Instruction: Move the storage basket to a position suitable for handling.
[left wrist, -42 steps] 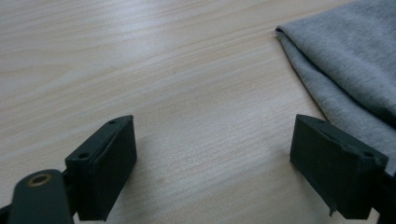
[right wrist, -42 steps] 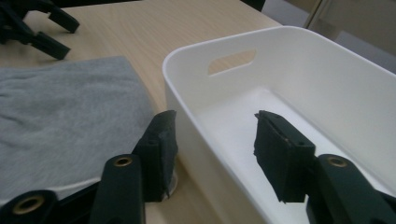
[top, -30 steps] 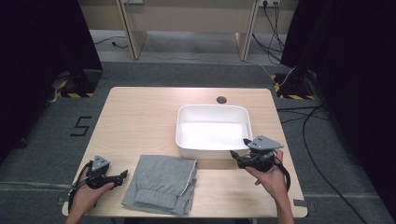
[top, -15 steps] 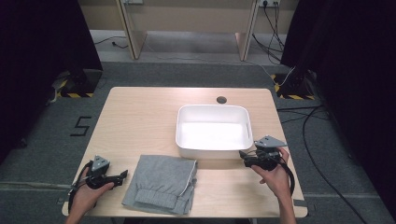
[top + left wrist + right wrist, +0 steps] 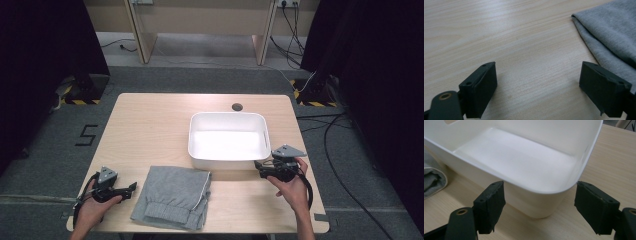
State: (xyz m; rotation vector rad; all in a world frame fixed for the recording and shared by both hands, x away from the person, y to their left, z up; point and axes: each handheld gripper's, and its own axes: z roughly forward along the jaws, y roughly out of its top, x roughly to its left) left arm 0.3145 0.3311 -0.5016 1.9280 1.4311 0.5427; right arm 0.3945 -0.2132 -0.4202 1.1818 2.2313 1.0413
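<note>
A folded grey garment [image 5: 172, 196] lies near the table's front edge, left of centre. Behind it to the right stands an empty white tub [image 5: 228, 116]. My left gripper [image 5: 132, 188] rests on the wood just left of the garment, open, with bare table between its jaws. In the left gripper view the garment's [image 5: 609, 32] folded edge lies ahead at the right of my open left gripper [image 5: 537, 92]. My right gripper [image 5: 258, 165] is open at the tub's near right corner. In the right gripper view that rounded corner of the tub [image 5: 524, 162] sits just ahead of my right gripper [image 5: 540, 205].
A small dark round grommet [image 5: 237, 106] sits in the tabletop behind the tub. The wooden table [image 5: 150, 130] has bare surface on its left half. A grey cloth edge [image 5: 431, 180] lies left of the tub. Cables run over the floor at the right.
My right gripper has shifted slightly to the right beside the tub's near corner. The left gripper and the garment have stayed put.
</note>
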